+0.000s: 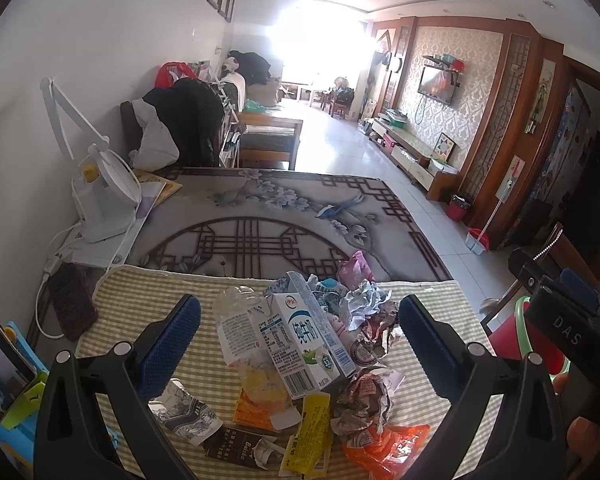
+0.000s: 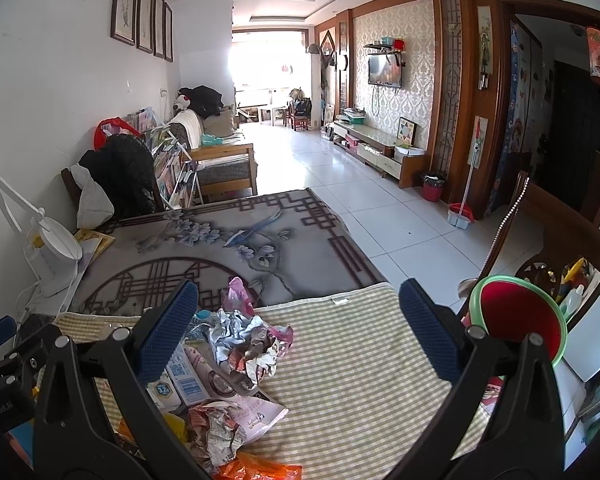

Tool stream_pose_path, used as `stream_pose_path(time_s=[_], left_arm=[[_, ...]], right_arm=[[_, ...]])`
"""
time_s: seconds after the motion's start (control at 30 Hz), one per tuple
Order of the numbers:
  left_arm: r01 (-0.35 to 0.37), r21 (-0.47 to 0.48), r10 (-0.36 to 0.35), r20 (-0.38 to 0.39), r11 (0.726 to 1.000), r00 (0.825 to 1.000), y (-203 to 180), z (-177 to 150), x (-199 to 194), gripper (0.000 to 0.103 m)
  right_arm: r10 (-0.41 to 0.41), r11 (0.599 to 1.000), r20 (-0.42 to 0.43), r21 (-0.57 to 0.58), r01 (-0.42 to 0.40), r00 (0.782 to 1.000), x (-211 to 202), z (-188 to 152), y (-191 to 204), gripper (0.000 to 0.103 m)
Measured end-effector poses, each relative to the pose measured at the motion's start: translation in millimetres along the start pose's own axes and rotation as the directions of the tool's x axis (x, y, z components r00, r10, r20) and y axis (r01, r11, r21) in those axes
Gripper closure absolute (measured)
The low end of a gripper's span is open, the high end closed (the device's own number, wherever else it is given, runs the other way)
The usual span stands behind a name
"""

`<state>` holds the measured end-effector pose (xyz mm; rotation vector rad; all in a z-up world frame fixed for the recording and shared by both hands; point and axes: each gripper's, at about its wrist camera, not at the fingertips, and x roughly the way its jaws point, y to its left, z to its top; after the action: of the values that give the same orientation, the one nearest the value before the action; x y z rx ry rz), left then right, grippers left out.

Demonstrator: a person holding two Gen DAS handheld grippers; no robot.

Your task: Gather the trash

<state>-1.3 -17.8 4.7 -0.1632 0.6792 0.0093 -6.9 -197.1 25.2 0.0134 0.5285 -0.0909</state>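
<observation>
A pile of trash lies on a checked mat (image 1: 148, 304). It holds a white milk carton (image 1: 300, 340), crumpled paper (image 1: 366, 302), a yellow wrapper (image 1: 310, 436), an orange bag (image 1: 392, 446) and a pink wrapper (image 1: 354, 266). My left gripper (image 1: 298, 336) is open and empty, its jaws spread on either side of the carton. My right gripper (image 2: 298, 332) is open and empty above the mat (image 2: 360, 356), with the crumpled paper (image 2: 240, 332) near its left finger. A red bin with a green rim (image 2: 520, 320) stands at the mat's right edge, and also shows in the left wrist view (image 1: 518, 330).
A white desk lamp (image 1: 100, 196) and a dark phone (image 1: 72, 300) sit at the table's left. A patterned table cover (image 1: 268, 216) stretches beyond the mat. A wooden chair (image 2: 560, 248) stands to the right. The right gripper's body (image 1: 560, 312) shows at the left view's right edge.
</observation>
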Motion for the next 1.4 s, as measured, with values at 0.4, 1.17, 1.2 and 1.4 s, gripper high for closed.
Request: stream_pose_path(time_s=[0.4, 1.17, 1.2, 1.4], left_arm=[[-0.013, 0.011, 0.013, 0.004, 1.000, 1.000, 4, 1, 2, 0.008], [-0.223, -0.105, 0.204, -0.167, 0.969, 0.965, 98, -32, 46, 0.008], [-0.221, -0.109, 0.201, -0.165, 0.969, 0.965, 100, -31, 46, 0.008], [-0.182, -0.151, 0.150, -0.201, 0.972, 0.968, 113, -33, 64, 0.008]], right_arm=[[0.015, 1.000, -0.021, -0.025, -0.015, 1.000, 7, -5, 2, 0.004], [0.478, 0.785, -0.582, -0.053, -0.617, 0.658, 125, -79, 136, 0.051], [0.451, 0.791, -0.600, -0.074, -0.608, 0.660, 128, -85, 143, 0.050], [0.335, 0.805, -0.645, -0.183, -0.565, 0.686, 138, -110, 159, 0.051]])
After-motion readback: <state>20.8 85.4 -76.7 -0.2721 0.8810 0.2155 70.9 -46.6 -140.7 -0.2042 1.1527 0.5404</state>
